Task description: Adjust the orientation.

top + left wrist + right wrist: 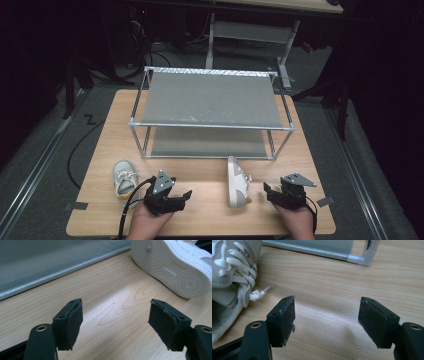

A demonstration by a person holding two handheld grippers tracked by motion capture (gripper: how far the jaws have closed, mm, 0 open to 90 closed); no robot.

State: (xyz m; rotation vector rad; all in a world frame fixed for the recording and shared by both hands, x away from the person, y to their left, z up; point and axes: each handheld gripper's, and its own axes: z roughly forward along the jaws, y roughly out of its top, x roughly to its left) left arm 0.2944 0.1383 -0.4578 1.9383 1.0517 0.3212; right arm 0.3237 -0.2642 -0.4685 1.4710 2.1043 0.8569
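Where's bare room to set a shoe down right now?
Both grey rack shelves are bare. The table is free between the left gripper and the tipped shoe. It is crowded by the upright shoe and beside the right gripper.

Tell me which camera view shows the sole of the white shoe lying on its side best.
The left gripper view: the white rubber sole faces that camera close up, tread rings and ridged edge plain. The high view shows that white shoe lying on its side small, its sole as a narrow strip. The right gripper view shows its laces and upper, not the sole.
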